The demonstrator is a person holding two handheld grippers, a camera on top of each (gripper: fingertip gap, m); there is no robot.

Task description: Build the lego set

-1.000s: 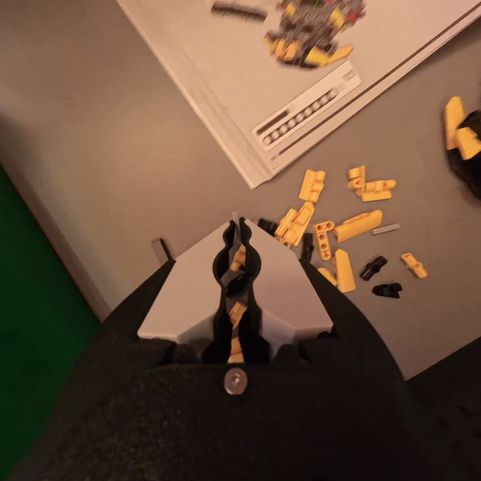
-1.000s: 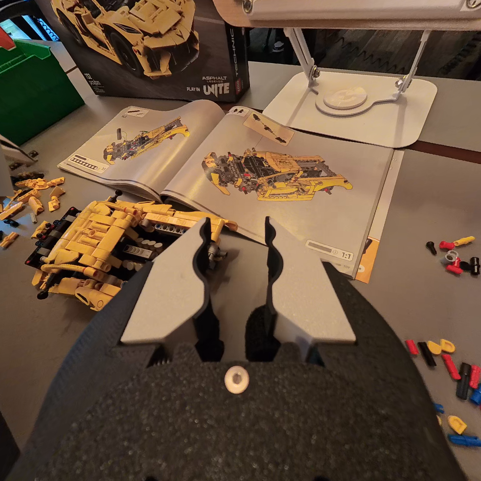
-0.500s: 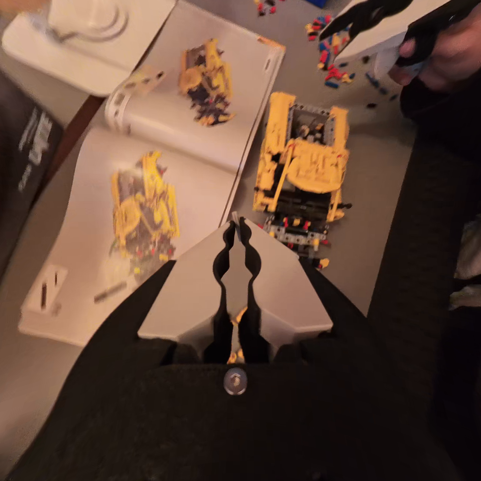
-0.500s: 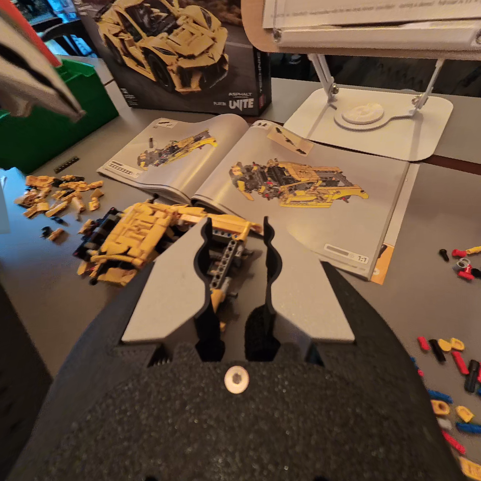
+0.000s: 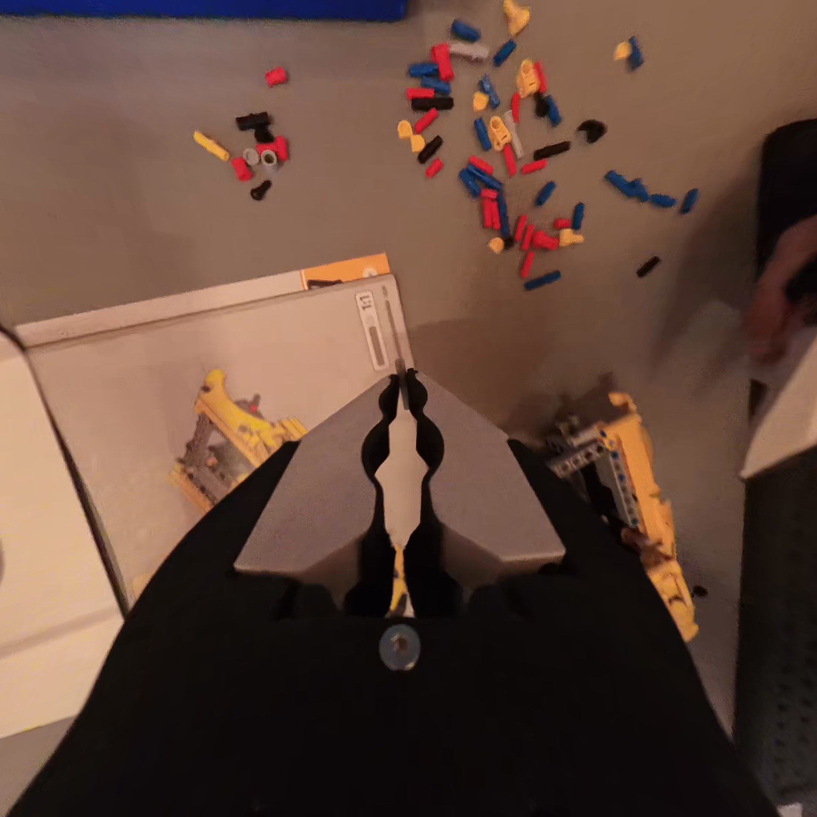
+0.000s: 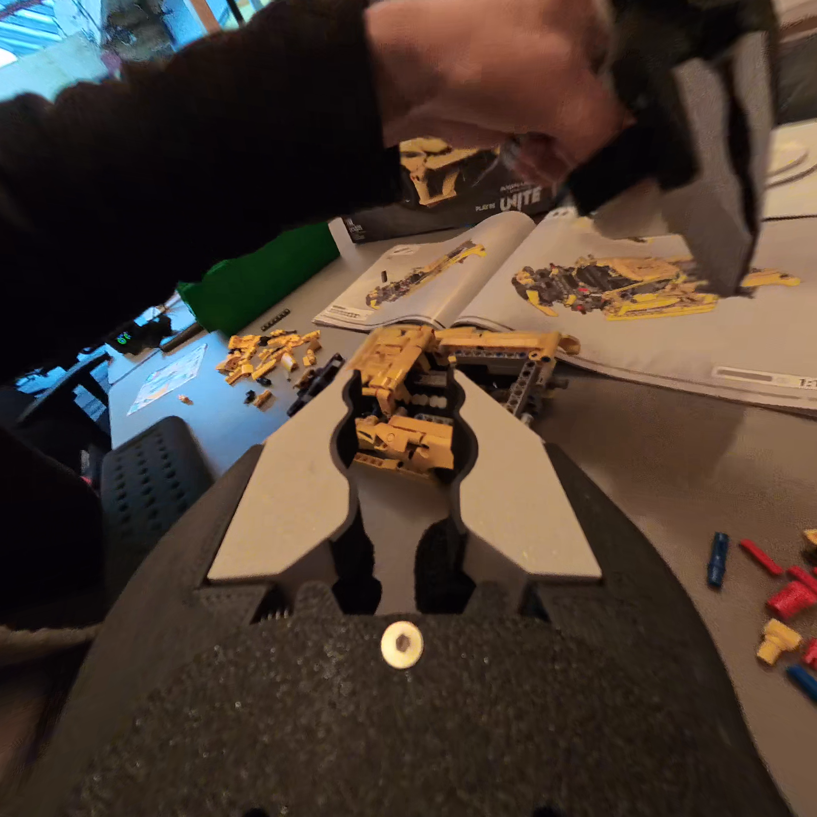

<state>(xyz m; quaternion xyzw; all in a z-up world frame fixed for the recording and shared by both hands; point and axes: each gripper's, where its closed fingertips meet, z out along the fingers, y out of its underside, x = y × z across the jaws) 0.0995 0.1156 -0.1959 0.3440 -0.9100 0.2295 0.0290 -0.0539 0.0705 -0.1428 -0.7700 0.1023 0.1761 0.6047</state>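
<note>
The left gripper (image 5: 403,376) pinches a thin grey axle (image 5: 401,389) at its very tips. The right gripper (image 6: 404,389) gapes empty above the yellow model (image 6: 411,398). Held so shallowly, the axle could twist free during insertion.

Crowded ahead, bare strip to the right

The yellow model (image 6: 424,398) sits directly before the right tool (image 6: 402,424); bare tabletop (image 6: 641,464) lies between it and the loose pins (image 6: 787,592). The sleeved arm (image 6: 177,154) crosses overhead.

A green bin (image 6: 261,283) and black perforated chair (image 6: 150,468) flank the grey table (image 6: 663,464).
</note>
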